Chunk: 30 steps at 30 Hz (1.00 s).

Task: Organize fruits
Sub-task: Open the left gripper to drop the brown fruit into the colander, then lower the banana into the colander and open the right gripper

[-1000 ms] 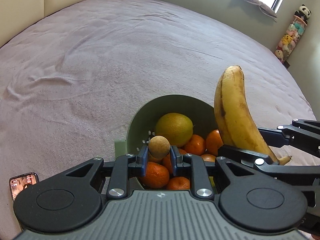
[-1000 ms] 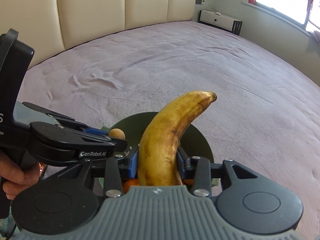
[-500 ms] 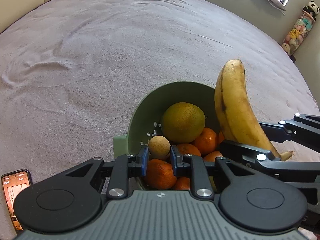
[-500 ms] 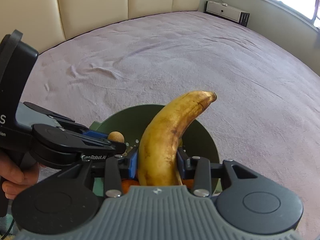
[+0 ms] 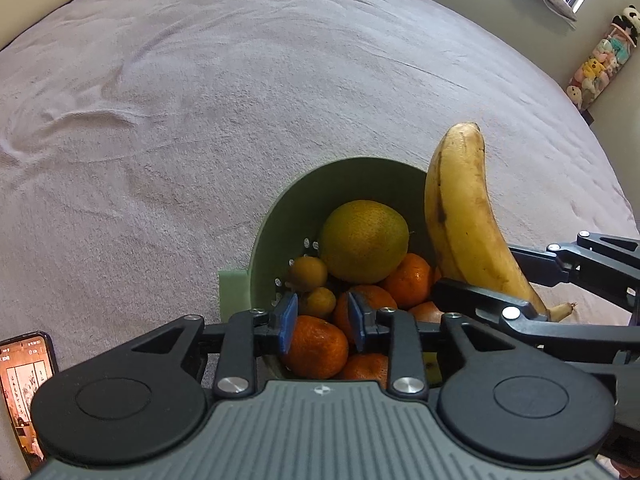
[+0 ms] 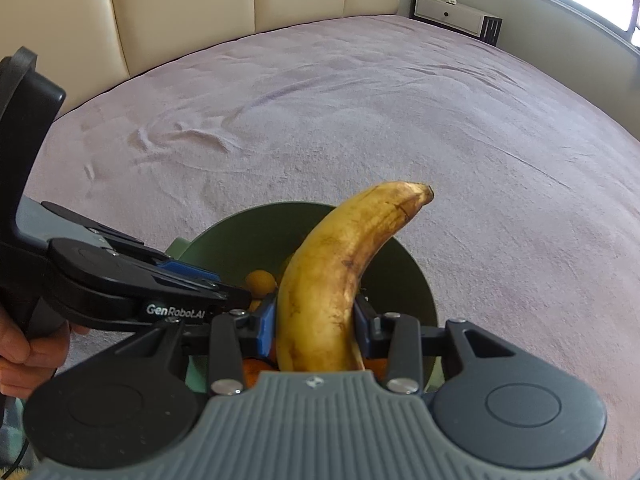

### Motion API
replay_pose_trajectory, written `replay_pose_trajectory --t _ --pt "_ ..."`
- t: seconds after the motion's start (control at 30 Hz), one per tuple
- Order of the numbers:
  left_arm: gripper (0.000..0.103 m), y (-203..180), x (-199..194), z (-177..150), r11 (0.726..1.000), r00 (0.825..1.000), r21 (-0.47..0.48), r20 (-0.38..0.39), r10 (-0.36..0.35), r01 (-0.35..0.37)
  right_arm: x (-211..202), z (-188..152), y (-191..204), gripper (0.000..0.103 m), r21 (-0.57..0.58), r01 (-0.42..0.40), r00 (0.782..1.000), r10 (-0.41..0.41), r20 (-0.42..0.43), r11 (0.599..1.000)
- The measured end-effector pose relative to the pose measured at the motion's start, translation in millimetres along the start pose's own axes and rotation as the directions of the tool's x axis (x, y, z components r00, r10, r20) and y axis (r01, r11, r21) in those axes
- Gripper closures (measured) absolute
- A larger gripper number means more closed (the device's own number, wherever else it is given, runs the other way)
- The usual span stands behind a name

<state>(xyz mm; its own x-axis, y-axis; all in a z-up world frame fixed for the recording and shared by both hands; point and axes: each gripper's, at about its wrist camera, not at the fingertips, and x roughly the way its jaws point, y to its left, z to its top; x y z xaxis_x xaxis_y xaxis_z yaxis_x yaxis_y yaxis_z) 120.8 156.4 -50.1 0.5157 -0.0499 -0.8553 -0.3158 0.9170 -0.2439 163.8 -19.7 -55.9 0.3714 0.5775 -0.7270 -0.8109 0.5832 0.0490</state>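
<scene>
A green bowl [image 5: 280,216] on the bed holds a large yellow-green citrus [image 5: 364,240], several mandarins [image 5: 316,346] and two small brown round fruits. One small fruit [image 5: 308,273] rests by the bowl's left wall. The other [image 5: 318,303] lies just past my left gripper [image 5: 322,312], whose jaws are opening with the pads clear of it. My right gripper [image 6: 316,320] is shut on a spotted banana [image 6: 332,272] held upright over the bowl [image 6: 412,280]. The left wrist view has the banana [image 5: 460,220] at the bowl's right rim.
The bowl sits on a wide mauve bedspread [image 5: 200,100] with loose wrinkles. A lit phone [image 5: 24,384] lies at the near left. A hand [image 6: 24,352] grips the left gripper's handle. A cream headboard [image 6: 200,8] and a white cabinet [image 6: 456,16] stand beyond the bed.
The left jaws have parted and the small brown fruit they held now lies in the bowl. Both grippers came lower over the bowl. The banana stays gripped.
</scene>
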Motion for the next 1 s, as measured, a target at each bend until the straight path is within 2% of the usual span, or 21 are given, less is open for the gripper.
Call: replay_pose_trajectory --t 0.07,0.13,0.27,0.33,0.43,0.63,1.0 --pt "0.062 0 -4 1 1.000 1.000 -0.008 0.000 -0.005 0.005 -1 0 -1 0.066 0.001 0.000 1.000 0.000 0.001 1.000" --pt "0.050 1 -10 4 1.000 1.000 -0.019 0.005 0.005 -0.005 -2 1 -1 0.066 -0.002 -0.006 1.000 0.006 0.001 1.000" --pt "0.046 6 -28 9 0.999 0.999 -0.046 0.044 -0.003 0.005 -4 1 1 0.066 -0.045 -0.026 1.000 0.025 -0.005 0.999" --pt "0.042 6 -35 11 0.999 0.998 -0.046 0.061 0.029 -0.026 -5 2 5 0.066 -0.072 -0.046 0.999 0.045 -0.011 0.996" --pt "0.042 7 -40 12 0.997 0.995 -0.048 0.075 0.071 -0.068 -5 2 15 0.066 -0.128 -0.074 0.997 0.073 -0.017 0.989" --pt "0.042 13 -37 13 0.993 0.992 -0.059 0.061 0.110 -0.106 4 2 39 0.066 -0.227 -0.122 0.992 0.111 -0.058 0.966" --pt "0.042 27 -31 11 0.985 0.992 -0.133 0.038 0.119 -0.113 33 2 42 0.066 -0.214 -0.153 0.983 0.127 -0.130 0.965"
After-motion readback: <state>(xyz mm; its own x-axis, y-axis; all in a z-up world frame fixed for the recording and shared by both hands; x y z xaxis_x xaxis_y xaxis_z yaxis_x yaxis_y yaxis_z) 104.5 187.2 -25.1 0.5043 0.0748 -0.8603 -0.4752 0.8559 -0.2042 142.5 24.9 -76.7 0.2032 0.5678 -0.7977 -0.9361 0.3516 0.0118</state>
